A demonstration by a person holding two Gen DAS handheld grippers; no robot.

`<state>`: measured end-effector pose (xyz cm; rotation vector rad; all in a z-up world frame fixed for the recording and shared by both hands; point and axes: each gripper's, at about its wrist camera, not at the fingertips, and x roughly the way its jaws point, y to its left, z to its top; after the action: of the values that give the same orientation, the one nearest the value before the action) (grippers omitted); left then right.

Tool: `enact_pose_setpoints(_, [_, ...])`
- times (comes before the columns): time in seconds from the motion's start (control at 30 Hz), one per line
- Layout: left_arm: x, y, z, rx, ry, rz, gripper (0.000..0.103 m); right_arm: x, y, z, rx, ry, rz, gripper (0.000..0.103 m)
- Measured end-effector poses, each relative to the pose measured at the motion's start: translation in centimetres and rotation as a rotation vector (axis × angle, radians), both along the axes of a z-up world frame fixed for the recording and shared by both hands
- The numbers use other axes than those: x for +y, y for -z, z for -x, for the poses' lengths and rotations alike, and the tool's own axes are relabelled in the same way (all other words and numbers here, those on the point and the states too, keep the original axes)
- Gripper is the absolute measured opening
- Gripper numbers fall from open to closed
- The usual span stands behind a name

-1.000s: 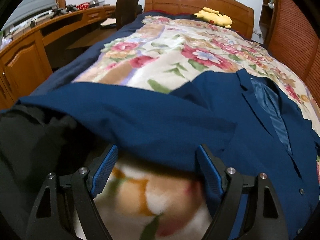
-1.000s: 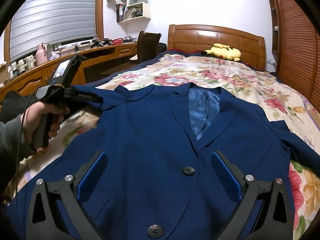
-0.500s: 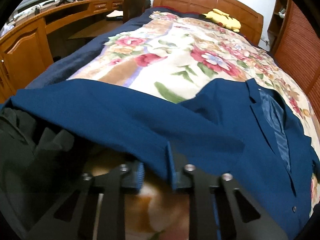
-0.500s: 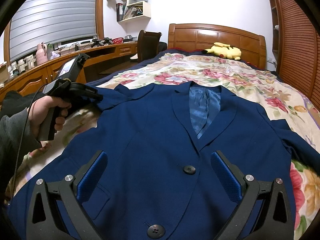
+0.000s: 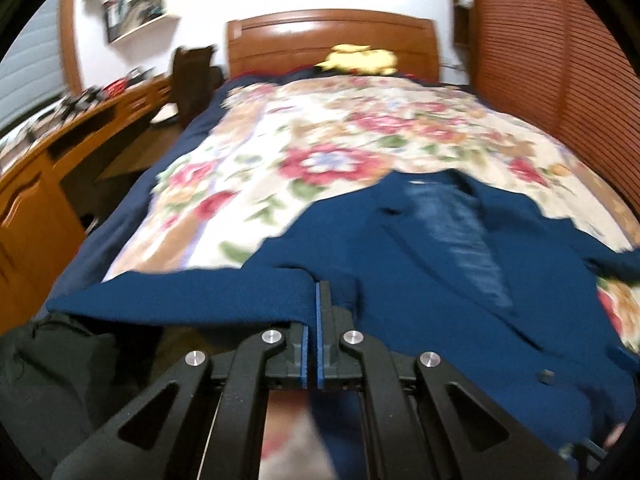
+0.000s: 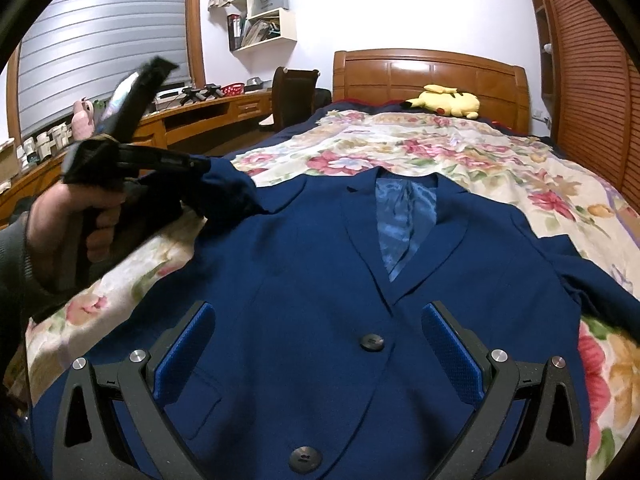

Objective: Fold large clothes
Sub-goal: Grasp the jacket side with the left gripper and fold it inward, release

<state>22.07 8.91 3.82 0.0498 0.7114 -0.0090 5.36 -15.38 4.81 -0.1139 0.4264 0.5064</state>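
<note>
While the right gripper [image 6: 316, 352] is hovering with fingers spread over the blue jacket [image 6: 320, 280] on the bed [image 6: 500, 168], the left gripper [image 5: 318, 308] is pinching its sleeve [image 5: 192, 292]

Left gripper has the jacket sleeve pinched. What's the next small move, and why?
Probably carry the sleeve across onto the jacket front. The left gripper is shut on the sleeve end, lifted off the blanket; the jacket lies flat and buttoned, and the right gripper hangs open above it.
</note>
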Motion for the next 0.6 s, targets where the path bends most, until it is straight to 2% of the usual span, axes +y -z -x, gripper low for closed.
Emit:
enact_pose_setpoints(0.13, [-3.6, -0.8, 2.3, -0.007, 0.083, -0.038, 0.003, -0.8, -0.4, 0.0, -0.005, 0.017, -0.027, 0.103])
enact_pose_setpoints(0.3, [-4.3, 0.2, 3.9, 0.038, 0.096, -0.112, 0.006, -0.8, 0.0, -0.2, 0.005, 0.021, -0.039, 0.103])
enact_pose_setpoints(0.4, [-3.5, 0.4, 5.5, 0.052, 0.124, -0.083, 0.023, -0.3, 0.2, -0.1, 0.007, 0.019, -0.031, 0.103])
enact_pose_setpoints(0.47, [-3.1, -0.1, 6.8, 0.036, 0.143, -0.063, 0.042, -0.2, 0.1, -0.1, 0.007, 0.017, -0.03, 0.103])
enact_pose_setpoints(0.5, [-2.9, -0.4, 7.3, 0.025, 0.146, -0.063, 0.044, -0.4, 0.0, -0.1, 0.007, 0.017, -0.031, 0.103])
enact_pose_setpoints(0.53, [-2.7, -0.8, 7.7, 0.016, 0.15, -0.063, 0.051, -0.3, 0.1, -0.1, 0.008, 0.018, -0.03, 0.103])
enact_pose_setpoints(0.57, [-2.4, -1.0, 8.0, 0.009, 0.149, -0.06, 0.064, -0.4, 0.0, -0.3, 0.011, 0.018, -0.03, 0.103])
enact_pose_setpoints(0.6, [-1.9, -1.5, 8.3, -0.003, 0.141, -0.057, 0.071, -0.5, -0.1, -0.4, 0.012, 0.019, -0.029, 0.103])
